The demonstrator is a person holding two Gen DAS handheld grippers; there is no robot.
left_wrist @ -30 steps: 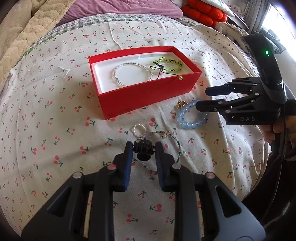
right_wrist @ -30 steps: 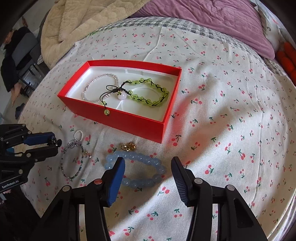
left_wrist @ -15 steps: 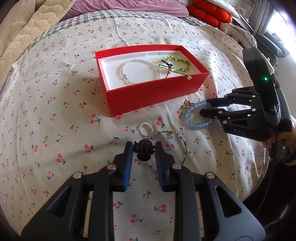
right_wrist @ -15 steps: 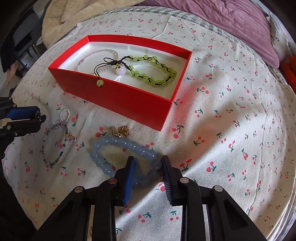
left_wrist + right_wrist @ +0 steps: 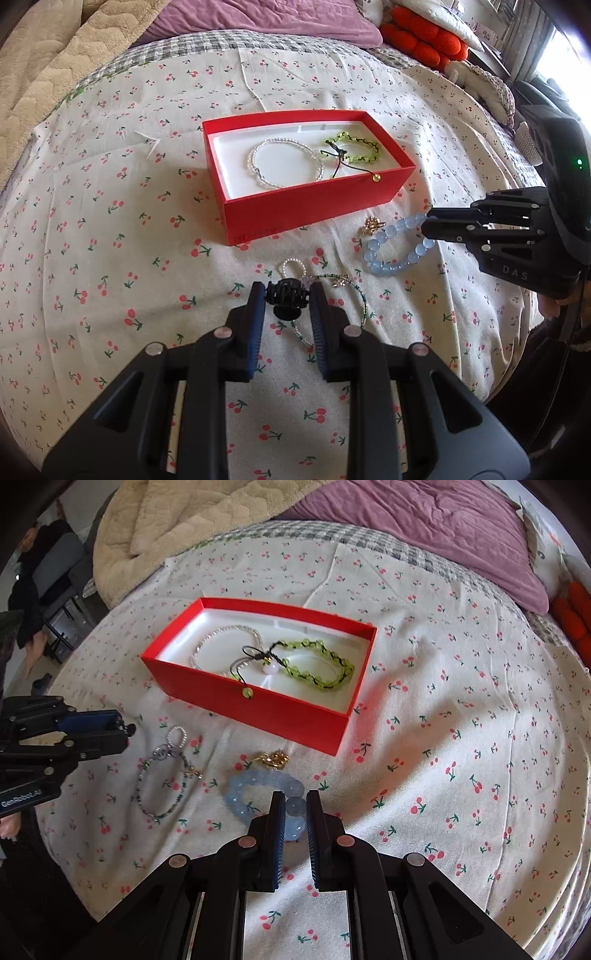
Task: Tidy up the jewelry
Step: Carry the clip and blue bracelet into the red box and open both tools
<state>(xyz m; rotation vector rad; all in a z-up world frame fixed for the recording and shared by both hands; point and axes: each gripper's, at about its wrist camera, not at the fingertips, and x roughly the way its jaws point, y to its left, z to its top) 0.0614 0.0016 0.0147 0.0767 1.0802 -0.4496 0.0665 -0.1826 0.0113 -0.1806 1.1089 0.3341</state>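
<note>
An open red box (image 5: 314,206) (image 5: 258,709) sits on the cherry-print bedspread and holds a clear bead bracelet (image 5: 284,162) and a green bead bracelet (image 5: 317,664). My right gripper (image 5: 295,805) (image 5: 428,225) is shut on a pale blue bead bracelet (image 5: 255,790) (image 5: 391,254) that hangs slightly lifted in front of the box. My left gripper (image 5: 288,295) (image 5: 123,727) is shut on a small black hair clip (image 5: 286,299). A thin green bead bracelet (image 5: 162,786) and a small pearl ring (image 5: 177,736) lie below the left gripper.
A gold charm (image 5: 275,758) lies beside the blue bracelet. A purple blanket (image 5: 424,524) and a cream quilt (image 5: 177,528) lie at the back of the bed. Orange cushions (image 5: 421,37) sit at the far right. The bed edge runs close in front.
My right gripper closed on the blue bracelet and lifted it slightly. My left gripper kept hold of the black clip and rose a little.
</note>
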